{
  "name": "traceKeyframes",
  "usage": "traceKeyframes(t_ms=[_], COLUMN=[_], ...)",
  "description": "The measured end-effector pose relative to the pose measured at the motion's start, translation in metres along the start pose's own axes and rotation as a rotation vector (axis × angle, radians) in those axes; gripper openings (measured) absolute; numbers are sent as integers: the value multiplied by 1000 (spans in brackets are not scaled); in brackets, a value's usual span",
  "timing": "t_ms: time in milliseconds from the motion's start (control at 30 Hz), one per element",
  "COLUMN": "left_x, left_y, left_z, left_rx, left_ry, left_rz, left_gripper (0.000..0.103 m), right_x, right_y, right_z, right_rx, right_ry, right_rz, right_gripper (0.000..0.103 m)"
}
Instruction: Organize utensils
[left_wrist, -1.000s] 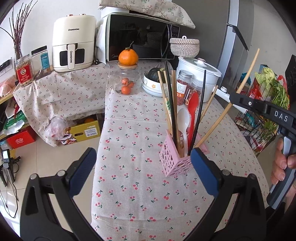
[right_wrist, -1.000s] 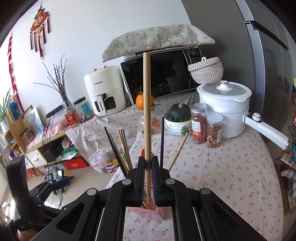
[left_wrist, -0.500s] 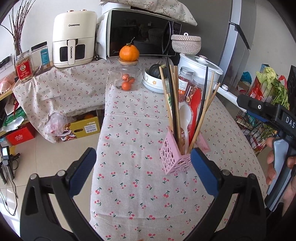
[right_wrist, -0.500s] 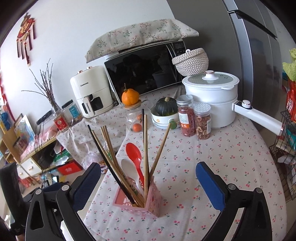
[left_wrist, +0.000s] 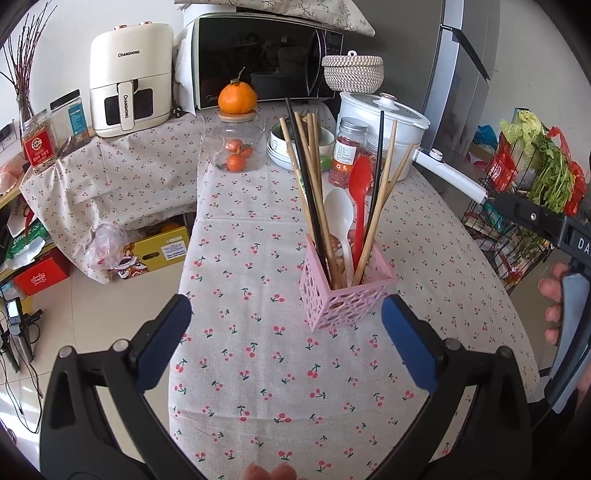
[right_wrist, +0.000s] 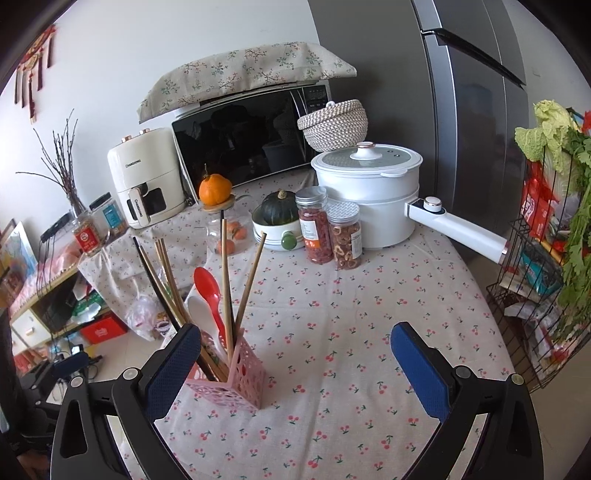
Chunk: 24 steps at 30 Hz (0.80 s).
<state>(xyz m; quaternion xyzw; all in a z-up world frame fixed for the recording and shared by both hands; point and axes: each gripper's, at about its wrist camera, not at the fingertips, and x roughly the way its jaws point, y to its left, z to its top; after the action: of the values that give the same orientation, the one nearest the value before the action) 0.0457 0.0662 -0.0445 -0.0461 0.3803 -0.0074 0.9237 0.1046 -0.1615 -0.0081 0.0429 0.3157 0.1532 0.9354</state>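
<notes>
Your left gripper (left_wrist: 286, 328) is held wide apart with nothing between its blue pads, hovering over the cherry-print tablecloth (left_wrist: 258, 369) just short of the pink perforated plastic utensil holder (left_wrist: 345, 295). Your right gripper (right_wrist: 295, 363) is likewise spread wide and empty; its left pad sits just beside the same pink holder (right_wrist: 236, 373), which appears low and left in that view.

The holder stands upright on the cloth and carries everything: a bundle of light wooden chopsticks (left_wrist: 310, 177) leaning toward the far left of the holder, a black chopstick (left_wrist: 304, 177) crossing among them, a second black chopstick (left_wrist: 377, 173) leaning to the right, and two more wooden sticks (left_wrist: 384, 192) angled right beside it. A white plastic spoon (left_wrist: 338, 214) and a red plastic spoon (left_wrist: 360, 184) stand bowl-up in the middle of the holder.

Beyond the holder you have a clear glass jar of small oranges (left_wrist: 236, 151) with a large orange on its lid, two clear spice jars (right_wrist: 328, 229), and a white lidded electric pot (right_wrist: 369, 192) with a long handle. Behind those, further from the holder, stand a black microwave (left_wrist: 266, 62) and a cream air fryer (left_wrist: 131, 77).
</notes>
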Motion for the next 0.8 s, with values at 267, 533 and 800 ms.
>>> traceKeyframes(t_ms=[267, 533, 800], left_x=[-14, -40, -70], left_y=[-29, -53, -69], left_z=[-3, -3, 1], left_rx=[42, 33, 27], left_ry=[20, -19, -98], left_rz=[-25, -21, -3], left_gripper=[102, 102, 102], right_x=[-45, -85, -114], right_y=[-27, -33, -29], right_z=[-14, -23, -29], right_rx=[-5, -17, -37], right_ry=[-6, -18, -50], right_rz=[-68, -119, -134], right_gripper=[103, 103, 103])
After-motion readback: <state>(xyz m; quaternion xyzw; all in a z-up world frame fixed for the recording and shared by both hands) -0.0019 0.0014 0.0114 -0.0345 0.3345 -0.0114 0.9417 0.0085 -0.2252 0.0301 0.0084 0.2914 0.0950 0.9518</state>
